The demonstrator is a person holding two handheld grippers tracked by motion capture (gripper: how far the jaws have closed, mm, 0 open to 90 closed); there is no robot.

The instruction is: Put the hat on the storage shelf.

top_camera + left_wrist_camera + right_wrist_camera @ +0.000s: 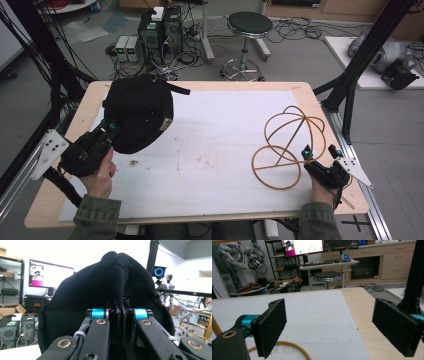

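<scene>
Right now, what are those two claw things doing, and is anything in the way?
Left gripper shut on black fabric cap, lifted. Right gripper open, holding nothing, beside orange wire hat stand. White mat between them bare.

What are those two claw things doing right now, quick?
Left gripper: closed, pinching a fold of the black cap.
Right gripper: open, holding nothing, beside the wire stand.

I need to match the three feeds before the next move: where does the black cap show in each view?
High view: the black cap is at upper left, its edge pinched by the left gripper.
Left gripper view: the cap rises at centre, a fold clamped between the shut jaws.
Right gripper view: not in the picture.
Shared landmark: the gold wire stand, at right in the high view, right edge in the left gripper view, bottom left in the right gripper view.
</scene>
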